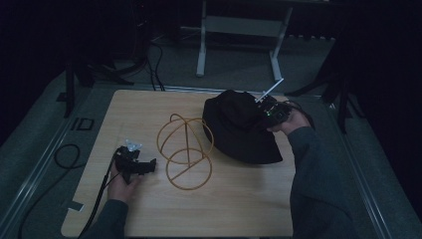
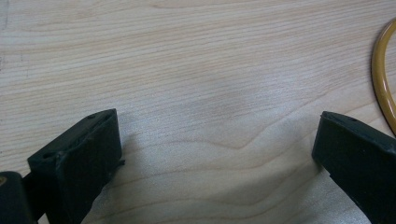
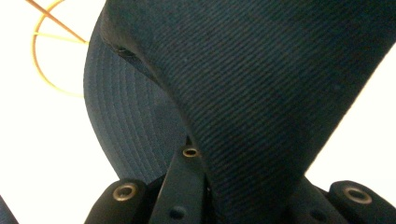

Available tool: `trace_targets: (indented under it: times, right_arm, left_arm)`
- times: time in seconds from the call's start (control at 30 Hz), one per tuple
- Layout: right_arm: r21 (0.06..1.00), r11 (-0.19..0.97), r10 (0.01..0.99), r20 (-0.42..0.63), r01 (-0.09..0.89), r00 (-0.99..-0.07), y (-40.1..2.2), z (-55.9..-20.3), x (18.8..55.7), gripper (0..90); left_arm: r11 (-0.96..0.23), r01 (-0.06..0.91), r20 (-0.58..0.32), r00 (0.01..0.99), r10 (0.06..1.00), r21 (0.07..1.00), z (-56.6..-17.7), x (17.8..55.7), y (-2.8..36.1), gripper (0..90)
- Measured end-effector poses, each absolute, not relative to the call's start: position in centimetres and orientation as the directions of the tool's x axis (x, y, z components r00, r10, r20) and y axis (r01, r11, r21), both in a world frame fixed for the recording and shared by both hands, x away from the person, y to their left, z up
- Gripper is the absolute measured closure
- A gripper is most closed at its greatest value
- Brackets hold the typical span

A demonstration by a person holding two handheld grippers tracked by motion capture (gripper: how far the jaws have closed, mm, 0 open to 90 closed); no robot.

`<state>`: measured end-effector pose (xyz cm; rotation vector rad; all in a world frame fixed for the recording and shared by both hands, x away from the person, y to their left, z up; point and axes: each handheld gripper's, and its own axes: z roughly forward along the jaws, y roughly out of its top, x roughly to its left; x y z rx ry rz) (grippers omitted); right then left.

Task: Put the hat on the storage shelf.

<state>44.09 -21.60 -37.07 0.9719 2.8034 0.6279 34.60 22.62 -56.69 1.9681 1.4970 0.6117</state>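
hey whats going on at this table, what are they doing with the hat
A person at a wooden table holds a claw in each hand. The right claw is pinched on the dark fabric of a black hat, gripping it at its right side while the hat sits on the table. The left claw is open and holds nothing, resting low over bare wood beside a yellow wire hat stand in the middle of the table. The hat is not on the stand; it lies just to the stand's right.

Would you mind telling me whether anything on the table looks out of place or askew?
The black hat lies slumped on the table beside the yellow wire stand, not on it; the right gripper pinches its fabric.
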Motion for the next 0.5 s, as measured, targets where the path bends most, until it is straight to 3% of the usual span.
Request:
trace_targets:
  times: [0.5]
  right_arm:
    - [0.448,0.713,0.596,0.018,0.539,-0.803,-22.0,-35.7,43.3,87.9]
  left_arm:
    - [-0.197,0.696,0.010,0.263,0.965,0.691,-56.7,34.6,22.6,1.5]
